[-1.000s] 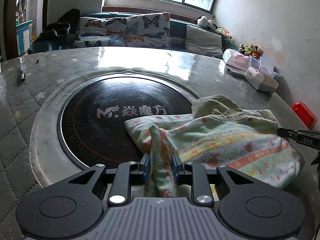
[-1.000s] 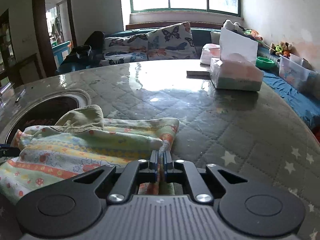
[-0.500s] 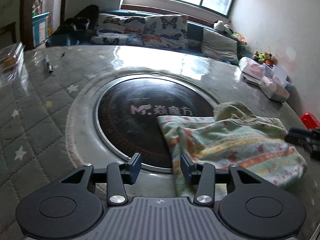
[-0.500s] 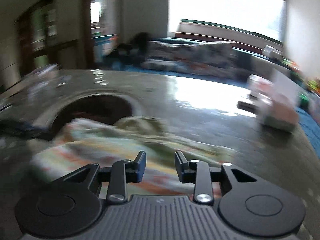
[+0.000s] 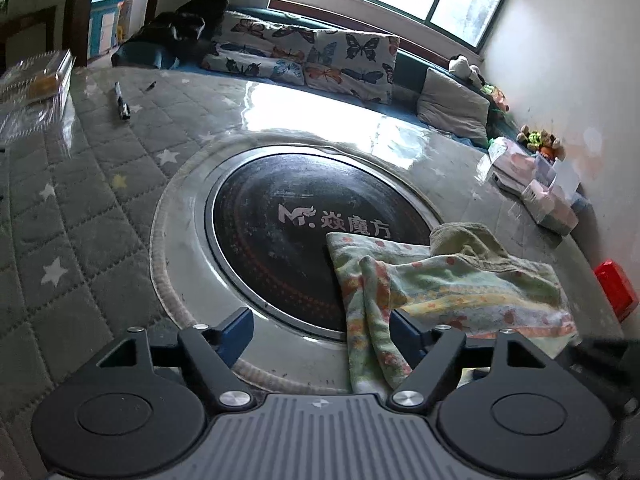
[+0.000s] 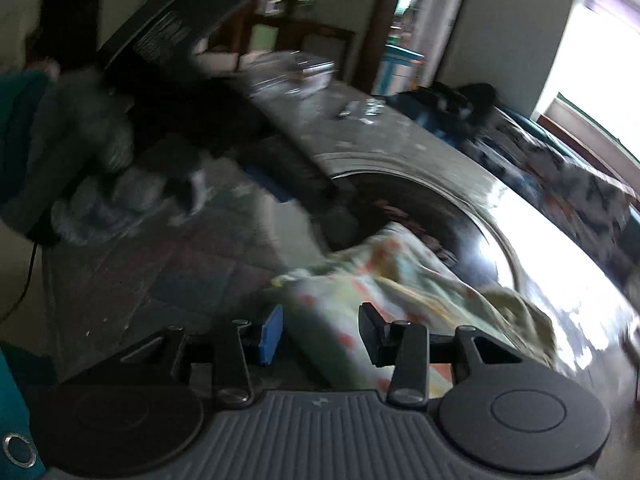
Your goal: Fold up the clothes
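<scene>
The round counter [image 5: 120, 208], covered in grey quilted cloth with pale stars under a glossy clear sheet, fills most of the left wrist view. Set into its middle is a large black glass cooktop disc [image 5: 280, 240] with a silver metal rim and white lettering. Beyond the counter runs a teal sofa with butterfly-print cushions [image 5: 320, 56] below a bright window.

The pale green patterned garment with orange dots and stripes [image 5: 452, 288] lies crumpled on the counter, partly over the near right edge of the cooktop disc and partly on the quilted cover to its right. An olive ribbed cuff or collar sits on top at its far side. One rumpled fold trails toward the camera and runs down between the fingers of the left gripper [image 5: 322, 330], nearer the right-hand one.

The left gripper's fingers stand wide apart, gripping nothing. The right gripper [image 6: 318, 334] also has its fingers spread apart, with the garment [image 6: 384, 280] lying just ahead of and between them; the right wrist view is blurred, so I cannot tell whether the cloth touches them.

Smaller things sit on the counter: a pink and white tissue box [image 5: 552, 206] at the far right, a red plastic block [image 5: 614, 290] at the right edge, a clear plastic container [image 5: 36, 80] at the far left, and a dark pen [image 5: 121, 101] near it.
</scene>
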A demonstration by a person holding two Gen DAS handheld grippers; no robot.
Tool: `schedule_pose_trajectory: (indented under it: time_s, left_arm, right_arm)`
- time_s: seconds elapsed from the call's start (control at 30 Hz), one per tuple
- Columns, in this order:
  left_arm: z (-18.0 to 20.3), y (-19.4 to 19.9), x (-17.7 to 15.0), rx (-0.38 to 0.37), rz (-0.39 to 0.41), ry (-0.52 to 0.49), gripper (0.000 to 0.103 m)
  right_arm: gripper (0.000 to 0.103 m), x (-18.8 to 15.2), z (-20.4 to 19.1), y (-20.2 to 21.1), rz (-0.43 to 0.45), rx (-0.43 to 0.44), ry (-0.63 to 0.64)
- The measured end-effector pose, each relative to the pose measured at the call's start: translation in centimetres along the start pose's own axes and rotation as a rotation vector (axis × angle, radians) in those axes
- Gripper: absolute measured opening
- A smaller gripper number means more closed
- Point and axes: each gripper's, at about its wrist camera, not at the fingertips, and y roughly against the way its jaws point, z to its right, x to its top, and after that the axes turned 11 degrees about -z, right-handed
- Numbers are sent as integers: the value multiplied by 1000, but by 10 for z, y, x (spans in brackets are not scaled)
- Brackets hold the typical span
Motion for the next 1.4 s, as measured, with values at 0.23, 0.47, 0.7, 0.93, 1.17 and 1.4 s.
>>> schedule_pose_trajectory:
  time_s: [0.23,0.47,0.7,0.93,1.17,1.4]
  left_arm:
    - [-5,3,-3,-55,-13,45,81]
    - [-1,2,-6,-69,-25,50,82]
    - [11,3,-16,-53,5,-22,92]
    - [42,2,-26,-21,46,-144,101]
    - [56,-9,-32,29,49,-191,102]
    - [67,-24,-47,108,50,-276,102]
  right_arm:
    - [40,10,-20,-18,-38,-20,74]
    - [39,7,-14,-12,-3,12,20]
    - [42,-18,17,15,27,-12,-199]
    - [83,-56,54,20,48,-98,-459]
    - [89,-91,73,10,30,-137,-660]
    - [94,-101,60,-1,31,-193,-613]
